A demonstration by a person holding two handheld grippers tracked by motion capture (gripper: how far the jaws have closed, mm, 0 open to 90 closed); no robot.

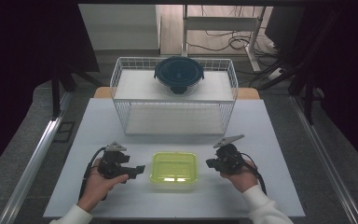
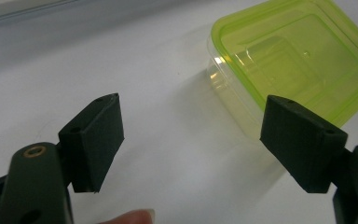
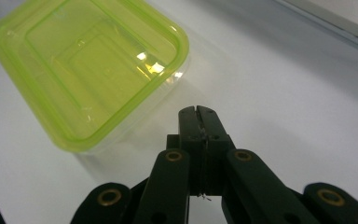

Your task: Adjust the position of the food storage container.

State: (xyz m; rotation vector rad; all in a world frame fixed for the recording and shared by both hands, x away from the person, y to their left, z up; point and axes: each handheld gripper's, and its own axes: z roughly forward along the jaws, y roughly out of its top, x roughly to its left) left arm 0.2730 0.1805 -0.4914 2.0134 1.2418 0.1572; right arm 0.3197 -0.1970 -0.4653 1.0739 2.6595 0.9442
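In the high view, a green-lidded container (image 1: 174, 170) sits on the white table (image 1: 98, 121) between the left gripper (image 1: 139, 171) and right gripper (image 1: 209, 163), neither touching it; behind stands a wire rack (image 1: 121, 88) bearing a round dark-lidded bowl (image 1: 179, 74). The left gripper view shows that gripper's (image 2: 193, 140) jaws spread wide and empty, the container (image 2: 298, 60) just beyond. The right gripper view shows its jaws pressed together at the tip (image 3: 199, 112), holding nothing, beside the container (image 3: 84, 70).
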